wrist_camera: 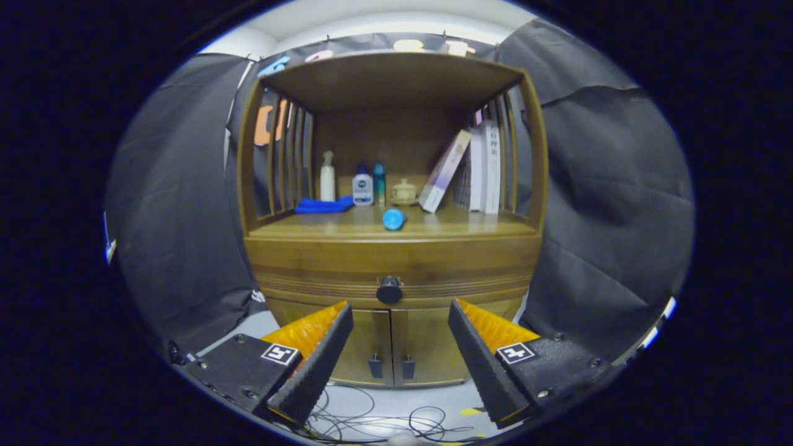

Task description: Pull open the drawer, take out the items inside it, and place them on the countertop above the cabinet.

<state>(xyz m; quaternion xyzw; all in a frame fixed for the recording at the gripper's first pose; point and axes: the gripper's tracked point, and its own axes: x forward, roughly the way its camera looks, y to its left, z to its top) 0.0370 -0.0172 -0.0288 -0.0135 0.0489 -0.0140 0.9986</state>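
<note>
The middle of the frame is taken up by a wooden cabinet (396,248), seen head-on, with dark booth cloth hung to its left and right and a gap of pale floor left at either foot. Its upper half is an open shelf bay with slatted sides, roofed by a flat top board across the upper centre. The countertop (347,228) forms the floor of that bay, and its front lip runs straight across the centre of the frame. Books (480,167) are stood at the right of the bay, one leaning leftward against the rest. At the back left a blue cloth (323,205) is laid, with a white spray bottle (327,176), a white and blue bottle (362,186), a slim teal bottle (379,183) and a small lidded cup (403,191) lined up behind and beside it. A blue cylinder (394,218) is lying on its side near the front lip, with bare wood left to either side of it. Below the lip the drawer (322,269) is seen shut, flush with the cabinet front, its dark round knob (389,290) at centre. Two doors with small handles sit beneath. The gripper (400,313) is spread wide at lower centre, holding nothing, with the knob just above and beyond the gap between its fingers. Loose cables (372,421) are strewn on the floor at the bottom.
</note>
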